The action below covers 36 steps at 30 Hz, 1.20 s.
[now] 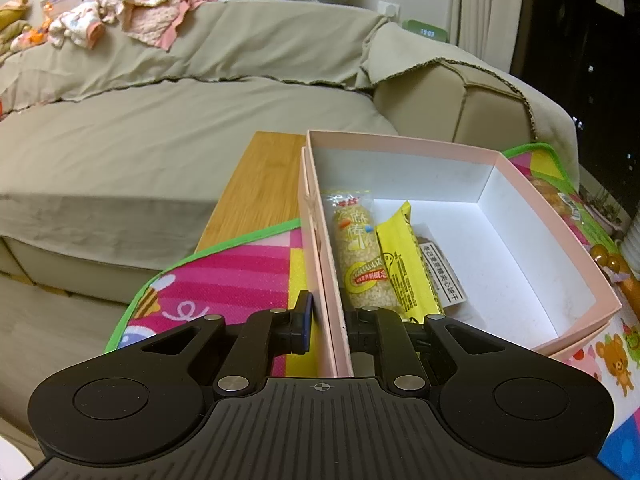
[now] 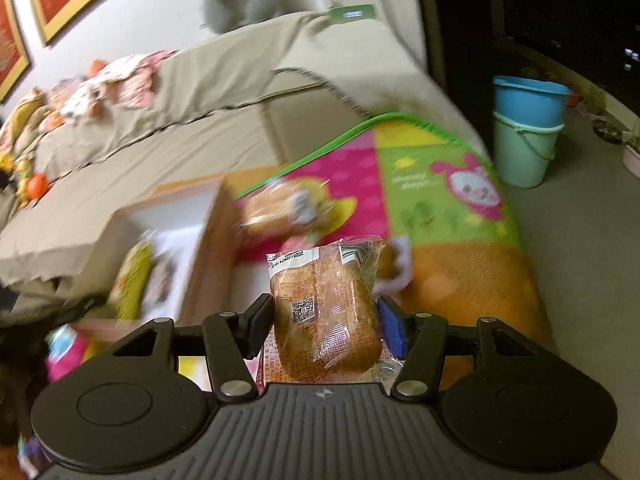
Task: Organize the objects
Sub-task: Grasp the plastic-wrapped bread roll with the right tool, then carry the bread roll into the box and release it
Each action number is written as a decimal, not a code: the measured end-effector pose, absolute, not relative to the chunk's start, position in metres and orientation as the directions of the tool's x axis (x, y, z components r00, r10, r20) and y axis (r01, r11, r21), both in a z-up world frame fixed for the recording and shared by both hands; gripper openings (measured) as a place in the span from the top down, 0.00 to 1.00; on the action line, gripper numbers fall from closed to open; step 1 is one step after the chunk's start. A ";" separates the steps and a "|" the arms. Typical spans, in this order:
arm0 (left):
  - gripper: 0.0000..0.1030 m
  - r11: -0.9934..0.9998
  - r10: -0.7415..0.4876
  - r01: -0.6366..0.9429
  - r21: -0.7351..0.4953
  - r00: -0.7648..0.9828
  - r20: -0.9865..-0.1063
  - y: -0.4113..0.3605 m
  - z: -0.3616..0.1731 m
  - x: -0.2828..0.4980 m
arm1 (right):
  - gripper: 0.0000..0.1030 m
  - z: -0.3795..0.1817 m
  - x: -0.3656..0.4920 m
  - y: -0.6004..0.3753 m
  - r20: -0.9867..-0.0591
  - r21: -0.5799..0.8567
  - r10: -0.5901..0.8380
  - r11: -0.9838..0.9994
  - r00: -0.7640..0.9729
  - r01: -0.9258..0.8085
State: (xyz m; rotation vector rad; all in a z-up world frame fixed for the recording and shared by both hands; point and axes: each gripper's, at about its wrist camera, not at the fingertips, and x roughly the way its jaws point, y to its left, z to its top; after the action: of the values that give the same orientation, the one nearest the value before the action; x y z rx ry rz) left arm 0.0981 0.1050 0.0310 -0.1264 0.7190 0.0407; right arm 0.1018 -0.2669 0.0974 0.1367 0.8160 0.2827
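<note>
A pink box with a white inside sits on the colourful play mat. Inside lie a sesame stick packet, a yellow packet and a clear biscuit packet. My left gripper is shut on the box's near left wall, one finger outside and one inside. My right gripper is shut on a wrapped bread bun and holds it above the mat, to the right of the box. Another wrapped bun lies on the mat beyond, blurred.
A beige covered sofa with clothes on its back stands behind the wooden table. Two stacked buckets stand on the floor at the right. Small toys lie at the mat's right edge.
</note>
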 end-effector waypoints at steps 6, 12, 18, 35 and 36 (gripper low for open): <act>0.85 0.991 -0.007 -0.082 -0.104 0.753 -0.658 0.105 0.032 0.099 | 0.45 0.109 0.061 -0.226 -0.696 0.241 0.404 0.910 0.593 -0.337; 0.85 0.991 -0.008 -0.081 -0.105 0.754 -0.657 0.104 0.032 0.099 | 0.45 0.133 0.067 -0.164 -0.646 0.201 0.498 0.842 0.578 -0.500; 0.85 0.992 -0.010 -0.078 -0.104 0.754 -0.657 0.104 0.033 0.100 | 0.45 0.130 0.142 -0.103 -0.638 0.149 0.480 0.844 0.602 -0.516; 0.85 0.991 -0.012 -0.078 -0.108 0.755 -0.655 0.103 0.034 0.101 | 0.43 0.058 0.256 -0.044 -0.818 0.255 0.391 0.904 0.422 -0.344; 0.85 0.991 -0.012 -0.078 -0.109 0.755 -0.655 0.103 0.034 0.101 | 0.43 0.056 0.256 -0.048 -0.827 0.269 0.393 0.905 0.403 -0.331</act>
State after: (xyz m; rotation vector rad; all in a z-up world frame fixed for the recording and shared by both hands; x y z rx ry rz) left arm 0.1013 0.1030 0.0343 -0.1323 0.7144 0.0361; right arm 0.2560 -0.0478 0.0562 0.0657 1.0623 0.4573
